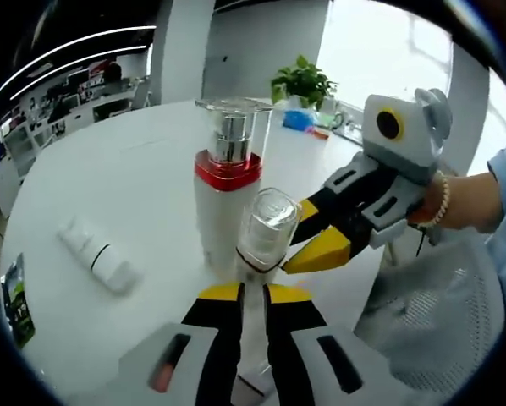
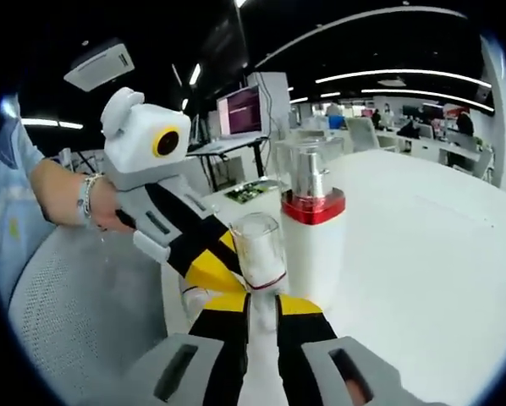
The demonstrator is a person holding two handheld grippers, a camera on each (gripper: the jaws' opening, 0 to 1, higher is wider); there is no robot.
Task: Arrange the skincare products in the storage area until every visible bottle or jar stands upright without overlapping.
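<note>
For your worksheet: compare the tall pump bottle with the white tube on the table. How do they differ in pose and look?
The pump bottle stands upright; the tube lies flat on the table. The pump bottle has a red collar, silver pump and clear cap; the tube is plain white with a dark band. The bottle stands beside the grippers, the tube apart from them. Both have white bodies.

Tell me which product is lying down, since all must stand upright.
The small white tube, flat on the table left of the others. The tall red-collared pump bottle stands upright, as does the clear-capped bottle beside it.
</note>
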